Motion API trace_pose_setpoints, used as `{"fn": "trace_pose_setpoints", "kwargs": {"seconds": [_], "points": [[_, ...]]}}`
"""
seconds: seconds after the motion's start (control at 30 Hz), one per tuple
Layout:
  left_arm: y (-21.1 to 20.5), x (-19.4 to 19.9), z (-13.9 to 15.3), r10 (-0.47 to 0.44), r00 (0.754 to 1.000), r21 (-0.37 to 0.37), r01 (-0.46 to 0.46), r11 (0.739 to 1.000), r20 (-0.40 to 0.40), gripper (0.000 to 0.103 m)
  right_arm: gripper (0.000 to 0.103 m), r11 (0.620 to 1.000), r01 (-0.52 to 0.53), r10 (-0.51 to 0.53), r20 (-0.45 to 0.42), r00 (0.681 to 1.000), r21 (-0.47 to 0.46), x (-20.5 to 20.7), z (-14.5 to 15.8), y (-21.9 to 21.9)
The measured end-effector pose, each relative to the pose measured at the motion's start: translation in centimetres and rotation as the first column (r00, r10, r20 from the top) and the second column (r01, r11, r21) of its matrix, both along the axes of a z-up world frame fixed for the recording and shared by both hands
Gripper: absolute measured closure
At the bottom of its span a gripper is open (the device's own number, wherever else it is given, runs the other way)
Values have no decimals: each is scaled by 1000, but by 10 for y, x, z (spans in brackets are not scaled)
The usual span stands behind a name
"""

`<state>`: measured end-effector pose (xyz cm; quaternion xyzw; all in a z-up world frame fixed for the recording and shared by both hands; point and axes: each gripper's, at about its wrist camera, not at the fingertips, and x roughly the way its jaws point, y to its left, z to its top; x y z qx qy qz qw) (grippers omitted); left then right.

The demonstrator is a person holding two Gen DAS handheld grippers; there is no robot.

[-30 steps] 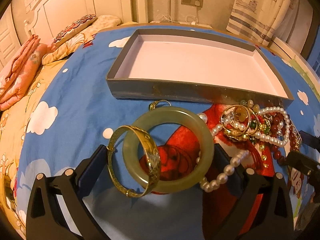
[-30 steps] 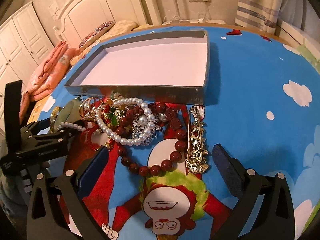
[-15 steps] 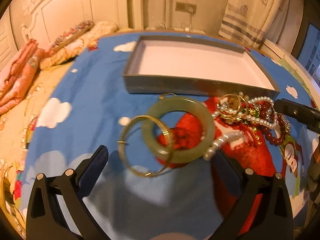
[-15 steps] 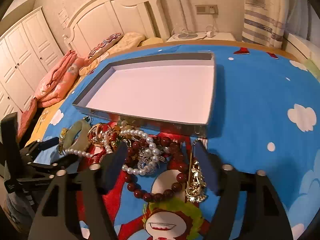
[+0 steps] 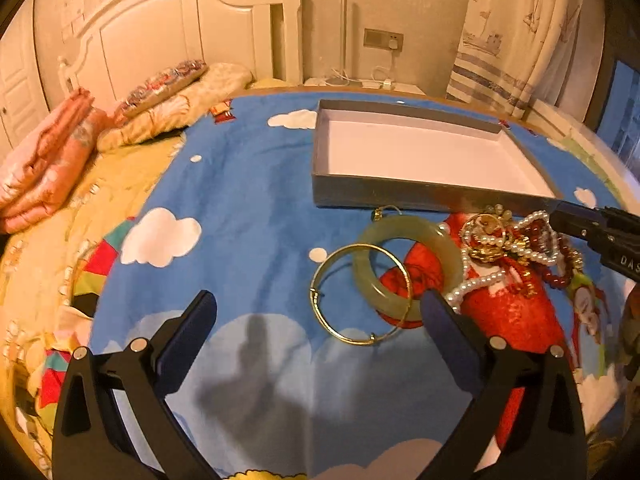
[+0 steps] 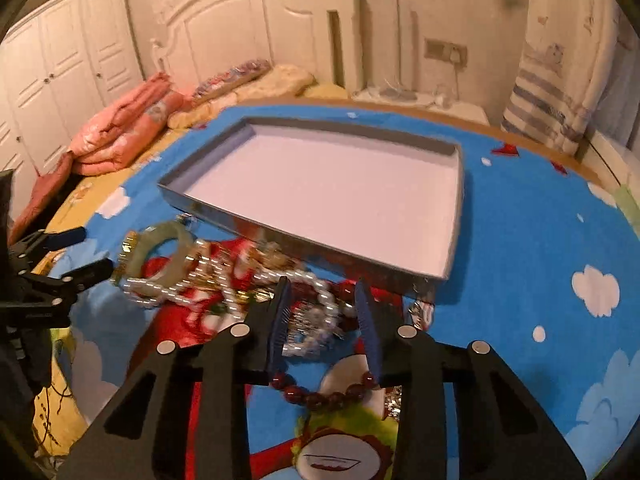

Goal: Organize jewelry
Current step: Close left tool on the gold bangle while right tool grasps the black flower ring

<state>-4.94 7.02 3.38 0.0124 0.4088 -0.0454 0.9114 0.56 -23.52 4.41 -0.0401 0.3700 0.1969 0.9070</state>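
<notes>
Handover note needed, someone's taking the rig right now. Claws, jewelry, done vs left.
Left claw: open, empty, hanging over the blue sheet just short of the bangles.
Right claw: closing, with a pearl and silver tangle from the jewelry pile between its pads; grip not confirmed, view is blurred.
Gray tray: on the bed behind the pile, nothing in it.
Jade bangle and gold bangle: overlapping on the sheet in front of the tray.
Dark red bead strand: lying under the right claw.
Done: nothing sorted yet.
Left: move every piece into the tray, starting with the tangle.
</notes>
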Motion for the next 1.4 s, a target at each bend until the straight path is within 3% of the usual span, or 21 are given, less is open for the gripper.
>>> {"fn": "trace_pose_setpoints", "kwargs": {"seconds": [0.13, 0.2, 0.27, 0.3, 0.37, 0.4, 0.47, 0.5, 0.57, 0.63, 0.77, 0.8, 0.87, 0.93, 1.03, 1.13, 1.2, 1.4], "points": [[-3, 12, 4, -16, 1000, -28, 16, 999, -7, 4, 68, 1000, -28, 27, 28, 999, 13, -6, 8, 9], [-12, 21, 2, -40, 999, -40, 40, 998, -20, 12, 68, 999, -33, 33, 18, 999, 6, -6, 6, 13], [-20, 29, -3, -42, 998, -35, 40, 999, -45, 27, 68, 999, -34, 34, 8, 999, 7, -6, 6, 15], [-23, 33, -7, -48, 997, -38, 46, 998, -60, 47, 68, 999, -39, 39, 6, 999, 11, -7, 6, 17], [-25, 36, -11, -29, 998, -18, 28, 999, -55, 61, 68, 998, -60, 60, 9, 998, 10, -10, 7, 23], [-24, 36, -13, -40, 997, -33, 38, 999, -62, 89, 68, 997, -80, 80, 11, 997, 9, -11, 8, 28], [-17, 35, -11, -36, 998, -77, 32, 996, -50, 94, 66, 992, -124, 124, 0, 992, 23, -11, 9, 37], [-12, 32, -9, -33, 999, -102, 29, 994, -38, 95, 65, 987, -156, 156, -11, 988, 40, -10, 9, 43], [-3, 28, -6, -22, 999, -124, 18, 992, -25, 98, 47, 980, -194, 195, -22, 980, 48, -6, 9, 55], [9, 20, -1, -2, 1000, -128, 1, 992, -6, 98, 39, 977, -210, 211, -18, 977, 36, -2, 8, 64], [33, 3, 12, 40, 999, -154, -35, 988, 33, 98, 40, 973, -230, 230, -50, 972, -8, 11, 0, 82], [37, 1, 15, 47, 998, -158, -40, 987, 40, 98, 42, 973, -230, 229, -59, 972, -11, 13, -2, 85], [47, -8, 21, 65, 996, -164, -54, 985, 61, 98, 69, 975, -221, 220, -73, 973, -8, 15, -6, 86], [52, -12, 24, 71, 995, -165, -59, 985, 69, 98, 84, 974, -224, 224, -76, 972, 7, 14, -8, 83], [54, -14, 27, 74, 994, -171, -59, 984, 80, 98, 86, 972, -228, 231, -60, 971, 56, 7, -4, 75], [49, -13, 28, 61, 995, -172, -46, 984, 85, 98, 88, 962, -213, 228, -72, 971, 170, 5, 4, 60], [42, -11, 30, 45, 995, -170, -30, 985, 87, 98, 99, 946, -200, 226, -75, 971, 254, 6, 11, 48], [25, -7, 30, 8, 996, -167, 6, 986, 86, 98, 99, 915, -181, 220, -67, 973, 361, 11, 26, 32]]}}
